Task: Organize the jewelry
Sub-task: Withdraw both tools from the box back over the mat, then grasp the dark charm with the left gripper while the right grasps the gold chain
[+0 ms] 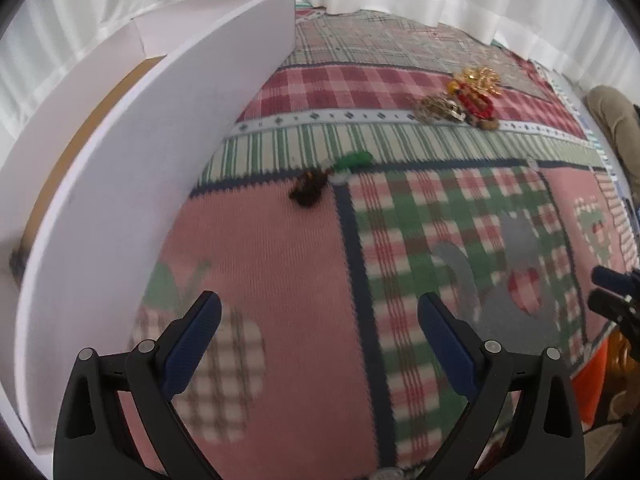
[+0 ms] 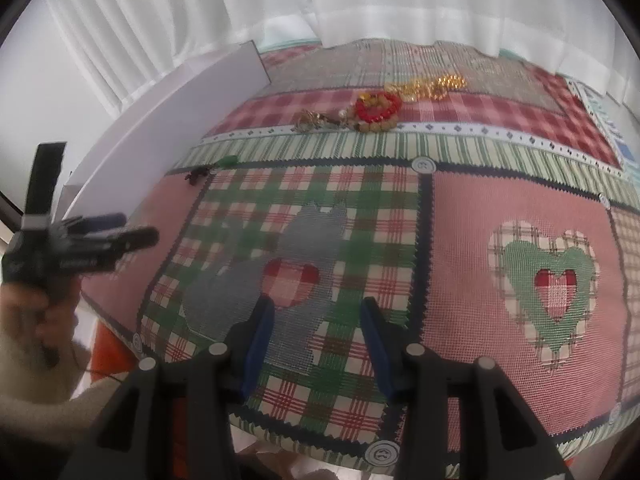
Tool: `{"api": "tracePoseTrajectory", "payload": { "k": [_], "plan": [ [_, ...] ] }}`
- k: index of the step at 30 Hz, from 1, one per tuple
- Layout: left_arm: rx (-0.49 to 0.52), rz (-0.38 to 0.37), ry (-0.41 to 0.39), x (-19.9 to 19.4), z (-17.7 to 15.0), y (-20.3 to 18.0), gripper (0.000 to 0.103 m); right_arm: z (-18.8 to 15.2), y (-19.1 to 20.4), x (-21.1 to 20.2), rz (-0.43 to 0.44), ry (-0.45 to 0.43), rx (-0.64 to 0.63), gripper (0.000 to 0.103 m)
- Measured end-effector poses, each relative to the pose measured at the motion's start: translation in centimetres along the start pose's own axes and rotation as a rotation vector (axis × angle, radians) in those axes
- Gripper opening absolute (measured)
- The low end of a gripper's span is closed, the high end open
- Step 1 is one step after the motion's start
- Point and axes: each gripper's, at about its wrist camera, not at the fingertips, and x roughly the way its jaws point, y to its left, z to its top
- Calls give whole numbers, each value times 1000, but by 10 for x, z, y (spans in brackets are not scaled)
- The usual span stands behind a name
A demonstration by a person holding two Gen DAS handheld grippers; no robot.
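Observation:
A pile of jewelry lies far back on the patchwork cloth: a red beaded piece [image 1: 476, 105] [image 2: 376, 111], gold chains [image 1: 478, 78] [image 2: 428, 86] and a dull metal piece [image 1: 436, 110] [image 2: 312, 119]. A dark beaded piece [image 1: 308, 190] [image 2: 196, 175] with a green part [image 1: 354, 160] [image 2: 229, 160] lies apart, close to the white box [image 1: 160, 152] [image 2: 168, 120]. My left gripper [image 1: 320, 320] is open and empty, low over the cloth beside the box wall. My right gripper [image 2: 318, 320] is open and empty near the front edge. The left gripper also shows in the right wrist view [image 2: 116, 232].
The tall white box has a brown inside [image 1: 88, 140] and stands at the left. White curtains [image 2: 360, 0] hang behind the table. The cloth's front edge [image 2: 380, 450] is just under my right gripper. An orange thing [image 1: 592, 380] sits below the table edge.

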Motion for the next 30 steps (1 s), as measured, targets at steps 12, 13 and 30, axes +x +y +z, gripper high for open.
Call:
{"api": "tracePoseTrajectory", "payload": {
  "k": [12, 13, 30],
  "plan": [
    [81, 33, 13, 33, 56, 2, 99, 58, -47, -2, -34, -17, 55, 45],
    [87, 33, 16, 37, 58, 1, 99, 68, -50, 0, -45, -19, 54, 45],
    [128, -25, 97, 72, 78, -1, 70, 185, 48, 151, -43, 172, -525, 45]
  ]
}}
